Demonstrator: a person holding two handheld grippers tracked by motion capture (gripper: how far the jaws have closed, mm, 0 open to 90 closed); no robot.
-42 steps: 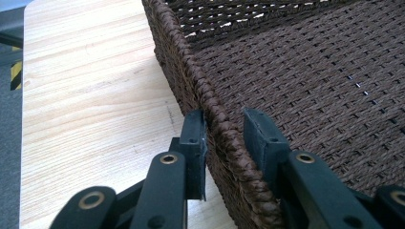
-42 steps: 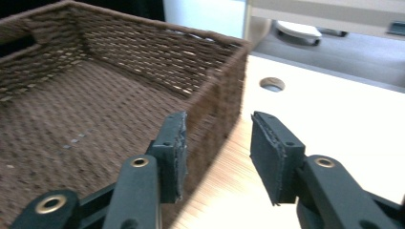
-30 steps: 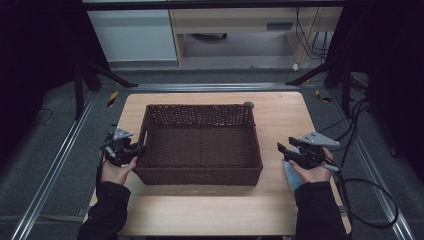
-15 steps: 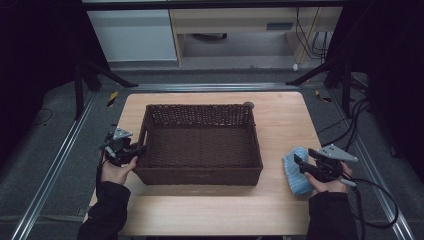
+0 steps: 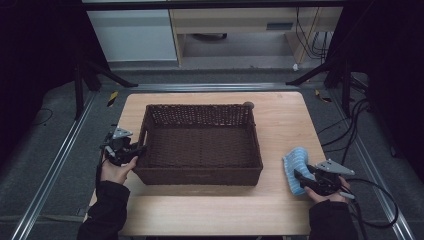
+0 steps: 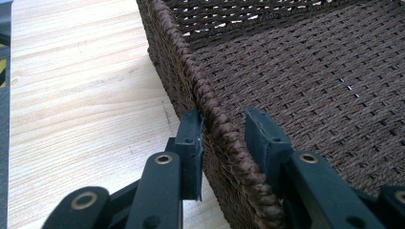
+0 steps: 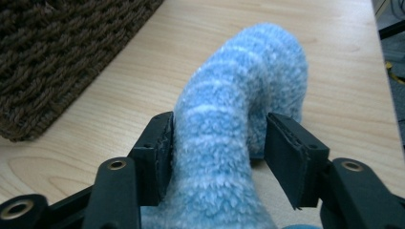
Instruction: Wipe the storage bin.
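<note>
**Carrying a sock down beside the basket**

Comparing with a second ago: right gripper (image 5: 300,176) has dropped from beside the basket (image 5: 200,176) to the table's (image 5: 210,215) near right corner. Blue fuzzy sock (image 7: 229,143) sits between its jaws, which have just been closing; left pad touches the fabric, right pad shows a gap, so grip looks loose. Left gripper (image 5: 136,149) unmoved, jaws astride the basket's left rim, one pad against the weave. Judgement: regrasp under way; sock not yet in the basket.

text: none legible | labels: none | numbers: none
</note>
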